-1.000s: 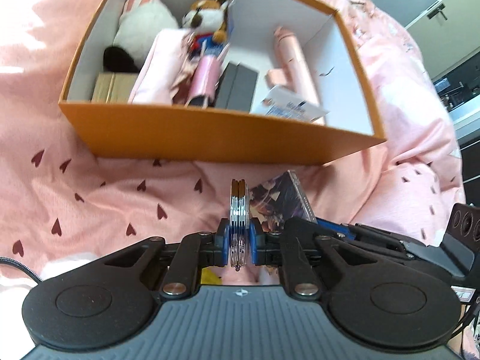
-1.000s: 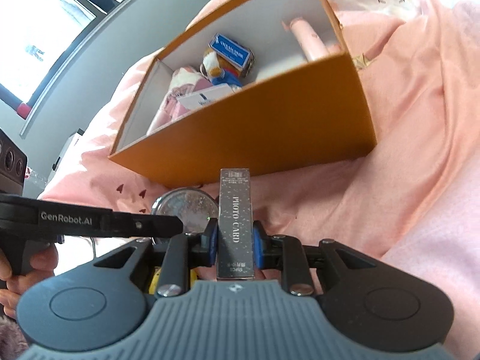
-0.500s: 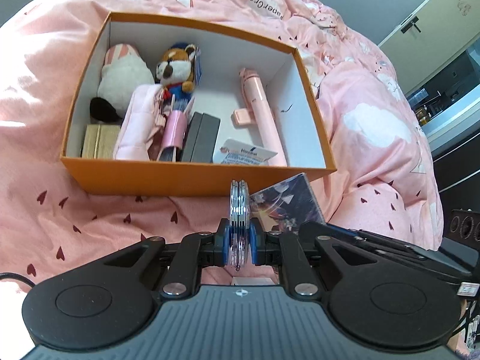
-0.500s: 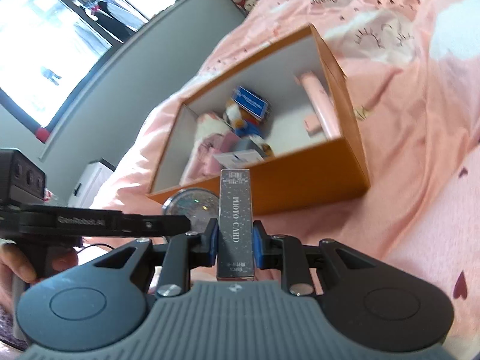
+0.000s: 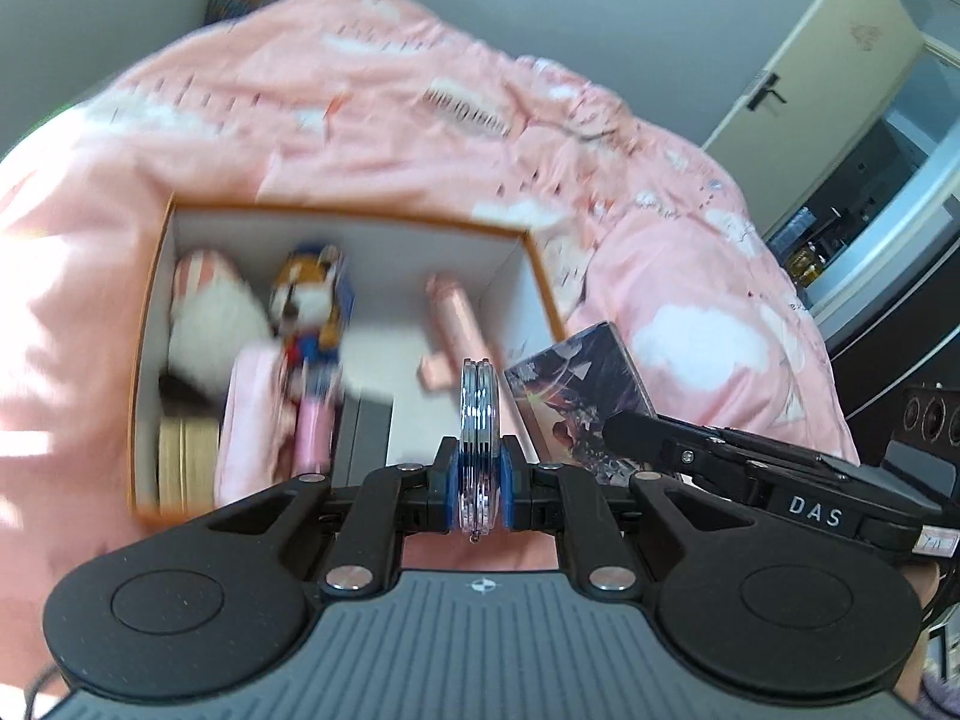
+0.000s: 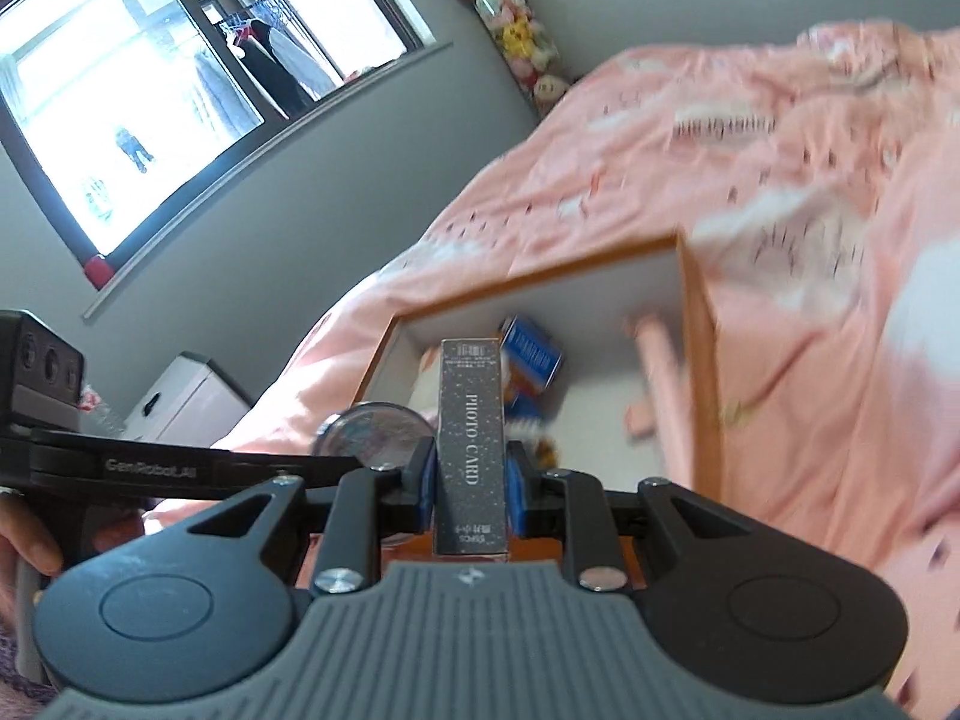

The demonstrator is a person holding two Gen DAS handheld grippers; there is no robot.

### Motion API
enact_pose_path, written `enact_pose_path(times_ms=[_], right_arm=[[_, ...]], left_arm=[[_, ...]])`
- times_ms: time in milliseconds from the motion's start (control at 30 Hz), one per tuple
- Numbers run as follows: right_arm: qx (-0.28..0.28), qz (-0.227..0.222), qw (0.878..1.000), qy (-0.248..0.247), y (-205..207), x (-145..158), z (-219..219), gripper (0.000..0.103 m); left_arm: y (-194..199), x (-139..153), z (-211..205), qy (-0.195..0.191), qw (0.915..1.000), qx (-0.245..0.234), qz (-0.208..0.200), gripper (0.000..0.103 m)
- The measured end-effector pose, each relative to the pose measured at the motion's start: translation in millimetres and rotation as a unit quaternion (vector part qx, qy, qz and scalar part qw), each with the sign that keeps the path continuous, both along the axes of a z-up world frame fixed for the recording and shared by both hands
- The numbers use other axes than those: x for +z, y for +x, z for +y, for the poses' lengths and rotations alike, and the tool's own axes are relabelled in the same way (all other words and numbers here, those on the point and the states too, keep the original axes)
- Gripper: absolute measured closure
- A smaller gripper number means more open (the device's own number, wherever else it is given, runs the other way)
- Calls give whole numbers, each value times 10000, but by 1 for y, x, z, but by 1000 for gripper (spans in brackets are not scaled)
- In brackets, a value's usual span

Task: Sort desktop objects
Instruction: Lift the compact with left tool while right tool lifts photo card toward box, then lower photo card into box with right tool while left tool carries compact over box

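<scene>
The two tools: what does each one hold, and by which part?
The left tool grips a round glittery disc edge-on by its lower rim. The right tool clamps the photo card box across its narrow sides, near its lower end.

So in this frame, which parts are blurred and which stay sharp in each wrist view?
Left wrist view: the orange box and its toys smear with motion blur, while the left tongs and their round disc are crisp. Right wrist view: the pink bedding streaks, the photo card box in the right tongs reads sharp, and the window glares.
</scene>
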State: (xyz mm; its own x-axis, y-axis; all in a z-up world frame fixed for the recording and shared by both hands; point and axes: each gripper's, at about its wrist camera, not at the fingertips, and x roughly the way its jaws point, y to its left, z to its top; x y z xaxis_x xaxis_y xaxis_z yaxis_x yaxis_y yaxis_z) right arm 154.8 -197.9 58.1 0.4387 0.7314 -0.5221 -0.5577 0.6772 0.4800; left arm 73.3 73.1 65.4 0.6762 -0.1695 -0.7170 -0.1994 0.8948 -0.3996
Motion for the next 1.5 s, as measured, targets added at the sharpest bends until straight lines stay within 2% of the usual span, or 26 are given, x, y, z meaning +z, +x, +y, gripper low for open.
enact_pose_path(times_ms=[200,433,533,633,933,1067,1133,1300,1500], right_arm=[[49,-168,9989,-442,36,3,8,79],[275,186,9916,-1248,77,-30,37,79],[290,378,9892,-1386,87,-46,50,79],[234,553,9872,-1477,93,-58,64,79],[153,868,9768,-1949,104,-90,105,78],[213,1187,9738,-1927,105,-100,107,78],[196,1274,9739,-1866,106,-99,103,74],[308,1844,9708,-1506,112,-100,96,70],[281,1936,9684,-1544,111,-100,98,69]], left_arm=[[41,0,-1,454,9983,-369,41,88],[75,-33,6,444,9967,-466,495,88],[78,-41,12,429,9972,-293,546,88],[75,-41,18,485,9975,-136,495,88],[70,-42,39,331,9980,93,531,88],[68,-45,46,280,9979,174,564,88],[68,-47,49,256,9978,201,580,88],[66,-50,53,152,9980,199,576,88],[64,-50,54,122,9980,211,589,88]])
